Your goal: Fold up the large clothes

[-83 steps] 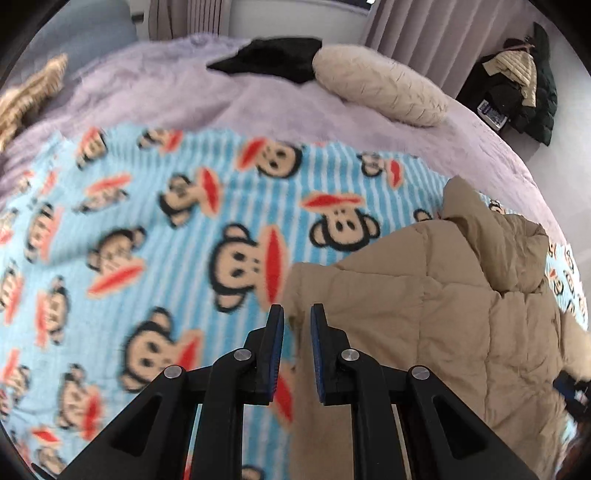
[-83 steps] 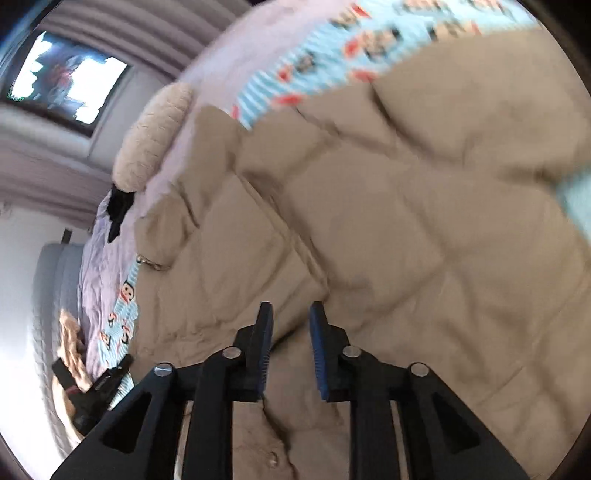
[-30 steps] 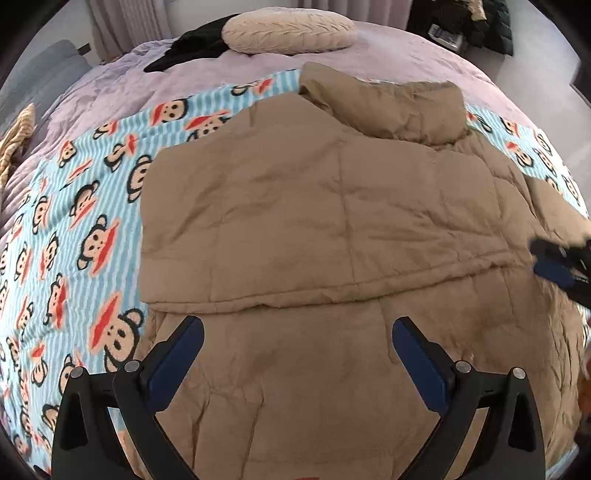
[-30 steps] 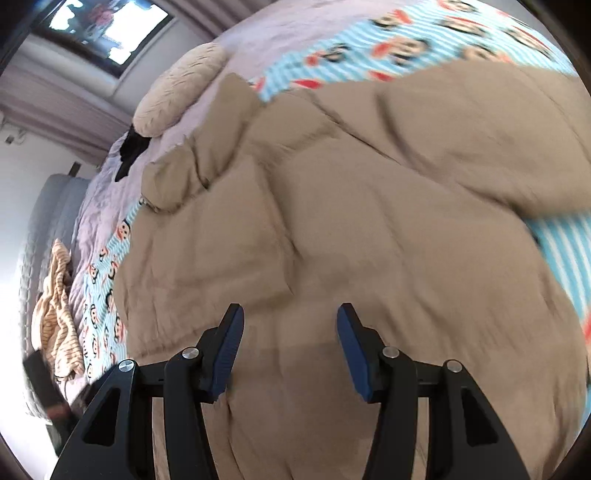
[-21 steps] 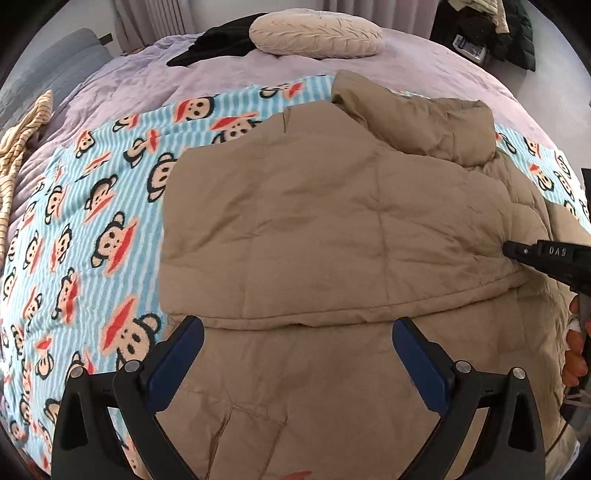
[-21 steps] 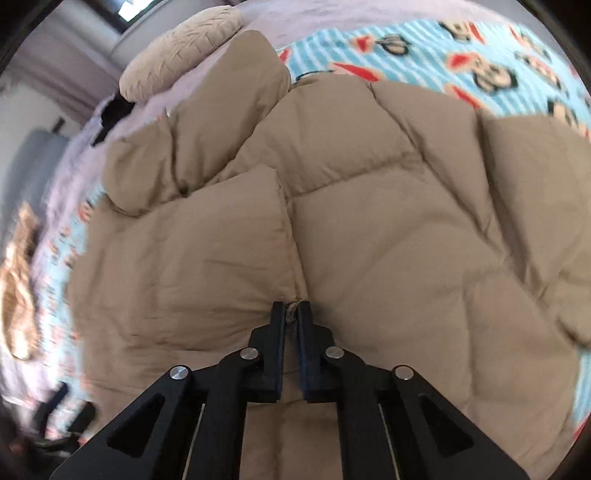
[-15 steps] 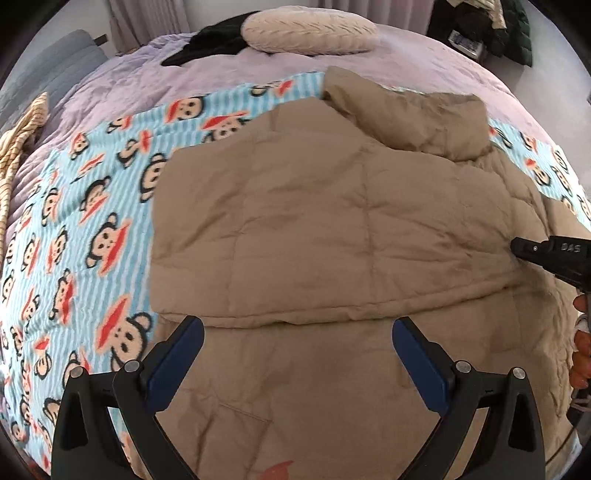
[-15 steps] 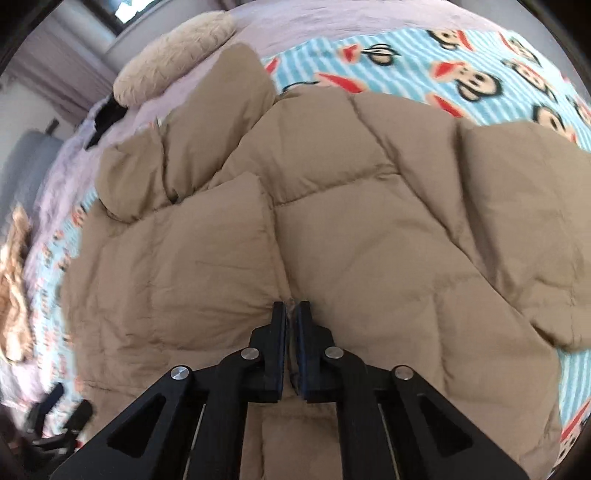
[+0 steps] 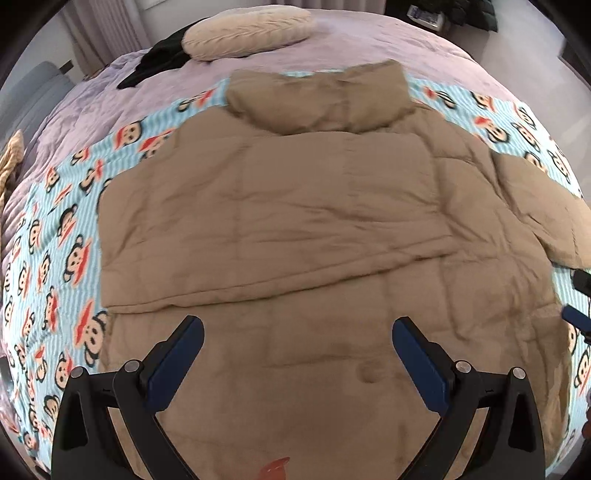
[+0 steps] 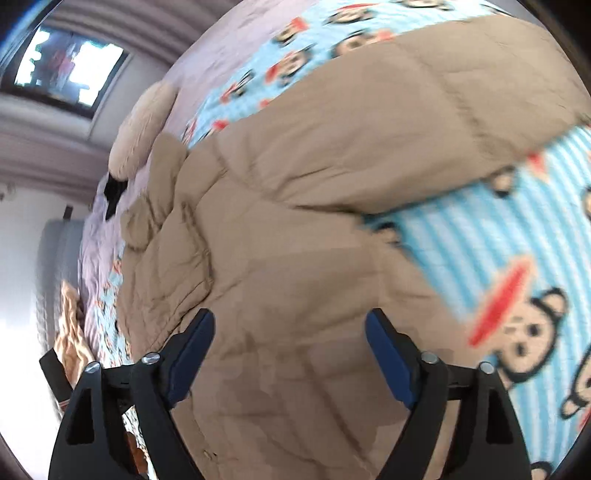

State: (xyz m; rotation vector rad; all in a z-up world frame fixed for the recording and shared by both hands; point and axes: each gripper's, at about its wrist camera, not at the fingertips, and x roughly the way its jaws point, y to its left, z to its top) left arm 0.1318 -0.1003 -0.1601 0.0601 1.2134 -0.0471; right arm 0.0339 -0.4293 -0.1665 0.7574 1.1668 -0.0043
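A tan puffer jacket (image 9: 280, 206) lies spread on a blue monkey-print blanket (image 9: 55, 258), hood (image 9: 317, 96) at the far end. Its left sleeve is folded across the body; the right sleeve (image 9: 535, 199) lies out to the right. My left gripper (image 9: 297, 354) is open and empty above the jacket's lower part. My right gripper (image 10: 290, 350) is open and empty over the jacket's right side (image 10: 288, 295), with the sleeve (image 10: 388, 140) ahead of it. Part of the right gripper shows at the right edge of the left wrist view (image 9: 576, 321).
The blanket (image 10: 498, 258) covers a lilac bed (image 9: 369, 40). A cream pillow (image 9: 247, 33) and a black garment (image 9: 155, 62) lie at the head. A beige knit item (image 10: 74, 332) lies at the bed's left edge. Dark clothes (image 9: 461, 14) are piled on the floor beyond.
My right gripper has opened, let go of the jacket fold, and swung right toward the sleeve. My left gripper stays open and the jacket now sits more centred in its view.
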